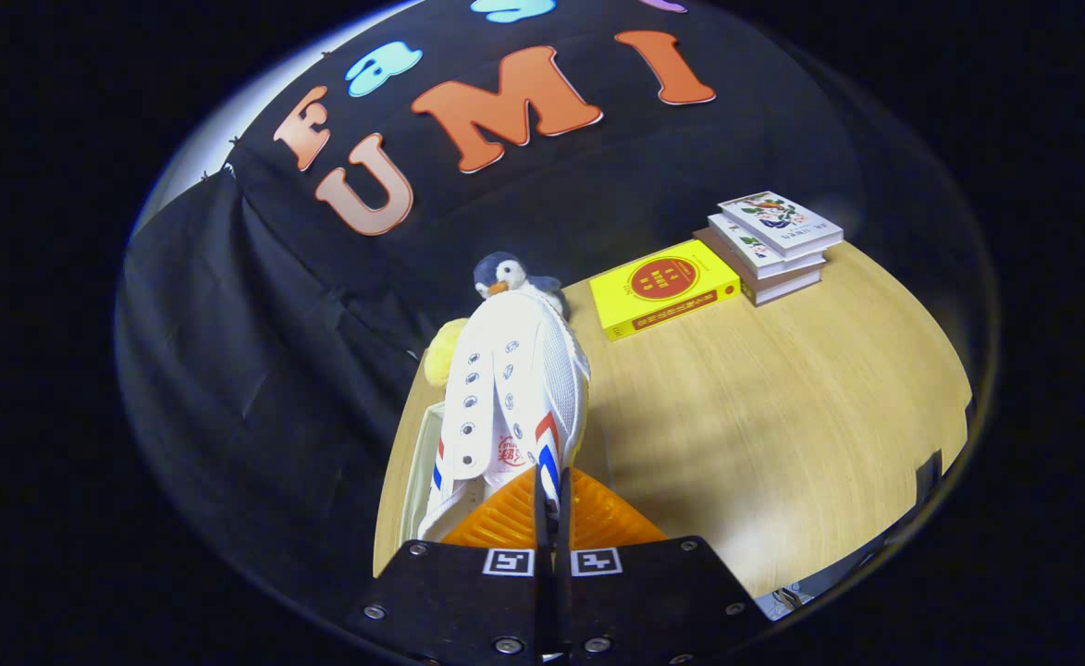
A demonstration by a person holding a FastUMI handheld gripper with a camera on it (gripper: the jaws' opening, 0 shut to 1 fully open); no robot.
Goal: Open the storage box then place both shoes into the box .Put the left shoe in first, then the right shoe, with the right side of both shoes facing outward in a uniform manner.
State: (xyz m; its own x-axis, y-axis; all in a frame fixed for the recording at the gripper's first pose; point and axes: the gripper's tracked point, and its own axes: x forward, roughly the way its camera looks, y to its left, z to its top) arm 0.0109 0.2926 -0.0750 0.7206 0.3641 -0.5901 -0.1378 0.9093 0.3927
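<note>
— What's at the desk's (782, 416) left edge?
— The box (417, 462), pale, partly hidden by the white shoe (514, 388) lifted over it.
— And the gripper (551, 495)?
— Its orange fingers (597, 518) are pressed together on the shoe's side.
— Further right?
— A penguin toy (505, 275) beyond the shoe, a yellow book (667, 287), then stacked books (773, 242) near the far edge.

Gripper (551, 504) fingers nearly closed, pinching the collar edge of a white shoe (514, 388) with red-and-blue side stripes; shoe is lifted, toe pointing away from the fingers. Part of a pale box (415, 462) shows under the shoe on its left, at the edge of the wooden table (782, 416). Beyond the toe: a penguin plush (505, 275) and a yellow soft object (442, 353); further right on the table, a yellow book (667, 287) beside a stack of books (769, 245).
</note>
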